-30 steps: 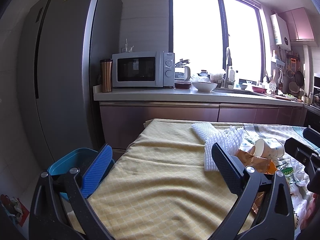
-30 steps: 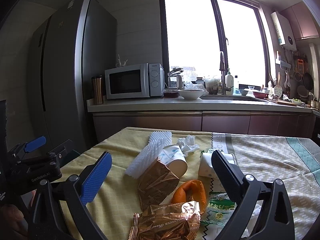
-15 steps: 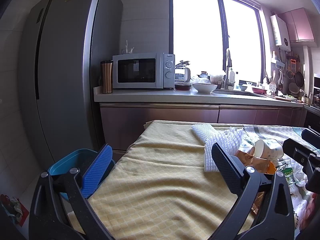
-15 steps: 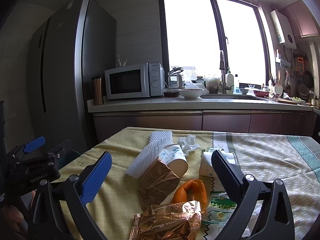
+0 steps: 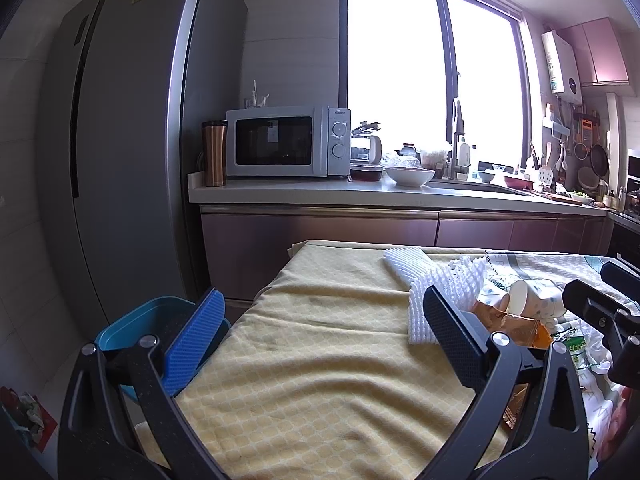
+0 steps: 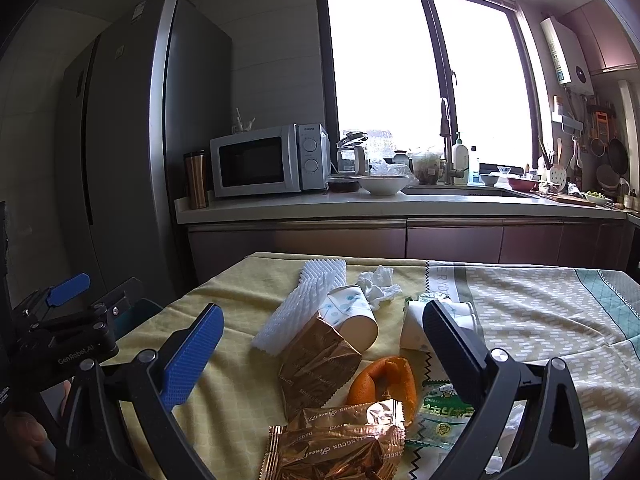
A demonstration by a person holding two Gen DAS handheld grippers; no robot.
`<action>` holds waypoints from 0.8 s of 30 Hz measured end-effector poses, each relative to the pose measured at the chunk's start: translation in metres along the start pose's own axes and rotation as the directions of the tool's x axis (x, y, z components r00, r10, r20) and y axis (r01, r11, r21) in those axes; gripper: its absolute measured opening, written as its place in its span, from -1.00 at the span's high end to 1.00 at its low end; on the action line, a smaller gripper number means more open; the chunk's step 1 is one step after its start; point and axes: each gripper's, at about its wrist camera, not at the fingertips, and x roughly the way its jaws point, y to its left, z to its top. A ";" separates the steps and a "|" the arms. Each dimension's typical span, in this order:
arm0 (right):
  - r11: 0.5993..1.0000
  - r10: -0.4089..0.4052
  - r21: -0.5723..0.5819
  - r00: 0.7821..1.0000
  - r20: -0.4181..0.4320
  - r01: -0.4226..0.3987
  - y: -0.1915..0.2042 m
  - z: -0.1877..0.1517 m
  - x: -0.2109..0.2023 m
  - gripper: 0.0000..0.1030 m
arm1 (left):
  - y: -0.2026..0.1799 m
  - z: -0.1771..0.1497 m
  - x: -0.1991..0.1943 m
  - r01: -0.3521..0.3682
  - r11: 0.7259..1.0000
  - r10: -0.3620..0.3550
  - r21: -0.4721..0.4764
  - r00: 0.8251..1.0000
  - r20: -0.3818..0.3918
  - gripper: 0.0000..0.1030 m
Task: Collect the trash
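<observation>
Trash lies on the yellow tablecloth (image 6: 240,384): two gold snack wrappers (image 6: 320,364), an orange peel (image 6: 384,380), a green packet (image 6: 440,412), a tipped paper cup (image 6: 352,312), white foam netting (image 6: 304,304) and a crumpled tissue (image 6: 376,284). My right gripper (image 6: 324,344) is open and empty, just above the wrappers. My left gripper (image 5: 324,324) is open and empty over the bare left part of the cloth (image 5: 320,360). The foam netting (image 5: 440,288) and cup (image 5: 528,300) lie to its right. A blue bin (image 5: 132,324) stands on the floor at the table's left.
A tall grey fridge (image 5: 120,140) stands left of the table. A counter (image 5: 360,196) behind holds a microwave (image 5: 284,140), a steel tumbler (image 5: 214,152), a white bowl (image 5: 408,176) and a sink. The left gripper shows at the left edge of the right wrist view (image 6: 68,320).
Both views have shifted only slightly. Both grippers stay open and empty, and no trash has moved.
</observation>
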 end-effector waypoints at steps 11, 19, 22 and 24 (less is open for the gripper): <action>1.000 0.007 0.006 1.000 -0.008 -0.007 -0.004 -0.001 0.000 -0.87 | 0.000 -0.003 0.001 0.008 1.000 -0.008 0.000 1.000 -0.005 -0.91; 1.000 0.008 0.015 1.000 -0.026 -0.008 -0.008 -0.001 0.003 -0.87 | -0.003 -0.006 0.004 0.030 1.000 -0.029 0.007 0.999 -0.015 -0.91; 1.000 0.005 0.018 0.999 -0.042 -0.004 -0.012 -0.002 0.006 -0.87 | -0.007 -0.008 0.006 0.048 0.999 -0.048 0.012 0.999 -0.026 -0.91; 1.000 0.003 0.020 0.999 -0.054 -0.002 -0.015 -0.004 0.007 -0.87 | -0.010 -0.010 0.008 0.061 0.998 -0.060 0.020 0.998 -0.033 -0.91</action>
